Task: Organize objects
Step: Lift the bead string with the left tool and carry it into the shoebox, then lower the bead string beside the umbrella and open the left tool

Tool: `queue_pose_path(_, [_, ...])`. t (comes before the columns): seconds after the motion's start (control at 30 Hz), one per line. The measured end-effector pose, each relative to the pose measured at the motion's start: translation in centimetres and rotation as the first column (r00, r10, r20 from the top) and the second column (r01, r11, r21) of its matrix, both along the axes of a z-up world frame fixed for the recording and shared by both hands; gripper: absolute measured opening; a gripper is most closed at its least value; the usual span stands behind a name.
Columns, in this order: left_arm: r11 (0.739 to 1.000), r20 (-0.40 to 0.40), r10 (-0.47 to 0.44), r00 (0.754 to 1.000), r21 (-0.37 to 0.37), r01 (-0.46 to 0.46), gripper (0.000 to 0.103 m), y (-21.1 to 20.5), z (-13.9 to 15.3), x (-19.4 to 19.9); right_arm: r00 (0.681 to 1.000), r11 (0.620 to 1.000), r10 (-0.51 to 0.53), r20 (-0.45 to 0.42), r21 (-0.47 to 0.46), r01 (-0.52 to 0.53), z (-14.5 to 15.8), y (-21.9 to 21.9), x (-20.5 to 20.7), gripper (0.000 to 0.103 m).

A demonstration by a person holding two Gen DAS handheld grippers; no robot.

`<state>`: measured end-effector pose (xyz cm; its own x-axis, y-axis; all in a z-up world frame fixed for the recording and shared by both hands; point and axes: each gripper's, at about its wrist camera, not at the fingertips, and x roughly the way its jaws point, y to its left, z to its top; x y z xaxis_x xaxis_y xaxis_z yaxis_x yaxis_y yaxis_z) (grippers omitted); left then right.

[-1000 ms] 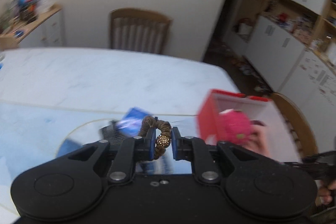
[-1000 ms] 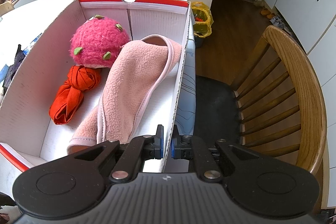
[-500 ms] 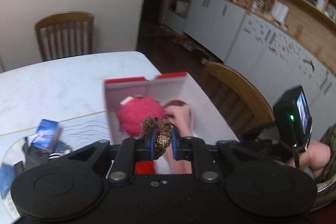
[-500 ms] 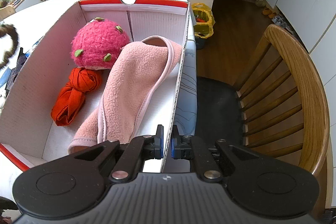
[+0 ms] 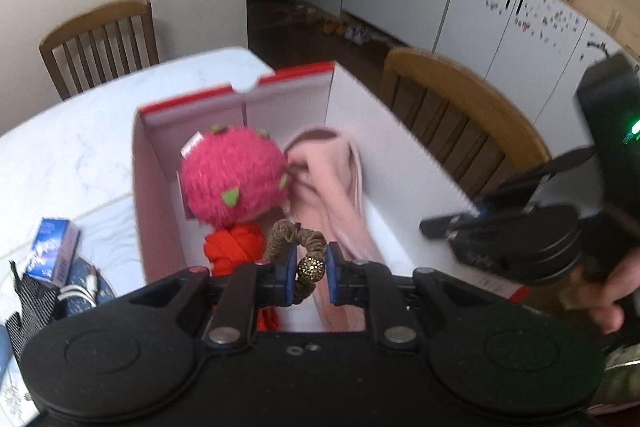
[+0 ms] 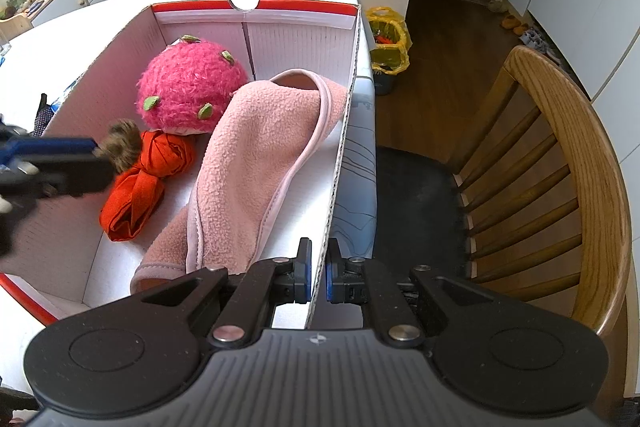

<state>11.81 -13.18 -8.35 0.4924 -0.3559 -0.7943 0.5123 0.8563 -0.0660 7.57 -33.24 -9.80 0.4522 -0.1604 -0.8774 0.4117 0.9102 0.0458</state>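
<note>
A: Status on the left tongs point(image 5: 307, 269)?

B: Clamped on a brown hair tie point(image 5: 297, 241) by its gold bead. They hang over the near end of the box point(image 6: 344, 151), above the red cloth point(image 6: 140, 183). The tie is in the air, not in the box yet.

A: Right tongs point(image 6: 318, 273)?

B: Pinched shut on the box's right wall, at the near end. My read: they're steadying the box.

A: What's already in the box?

B: Pink plush ball point(image 6: 190, 91) at the far left, red cloth just in front of it, pink fleece point(image 6: 260, 163) along the right wall. White floor shows at the box's near end.

A: Risks?

B: Three, all judgement calls.
1. The grip is on the bead only. The bead is round and hard, so it may roll out of the pads and drop early. Over the box that's fine; over the rim it isn't.
2. The tie's elastic loop may snag on a pad at release and lift back out with the tongs.
3. The right tongs hold thin cardboard. A bump from the left side could fold that wall or skid the box on the tabletop point(image 5: 80, 131).

A: Anything left outside the box?

B: Yes. Left of the box on the tabletop: a blue carton point(image 5: 54, 247), a white cable point(image 5: 78, 293), dark fabric point(image 5: 28, 303). More trips likely.
</note>
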Motion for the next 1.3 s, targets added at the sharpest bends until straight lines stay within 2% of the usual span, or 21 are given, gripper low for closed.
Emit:
queue_pose_path(0.33, [1.0, -0.152, 0.02, 0.988, 0.019, -0.017, 0.013, -0.4, -3.3, 1.1, 1.0, 1.0, -0.001, 0.003, 0.003, 0.001, 0.0, -0.1, 0.0, 0.006])
queue_pose_path(0.53, [0.998, -0.231, 0.042, 0.972, 0.046, -0.032, 0.013, -0.6, -4.7, 2.1, 1.0, 1.0, -0.003, 0.007, 0.007, 0.003, -0.1, -0.1, 0.0, 0.006])
queue_pose_path(0.93, [0.994, -0.24, 0.058, 0.969, 0.1, -0.034, 0.017, -1.2, -5.2, 2.0, 1.0, 1.0, -0.001, 0.006, 0.007, 0.001, -0.1, -0.1, 0.0, 0.007])
queue_pose_path(1.3, [0.993, -0.206, 0.102, 0.973, 0.079, -0.087, 0.032, -0.6, -3.9, 1.2, 1.0, 1.0, -0.001, 0.01, 0.02, 0.001, -0.1, -0.2, 0.0, 0.007])
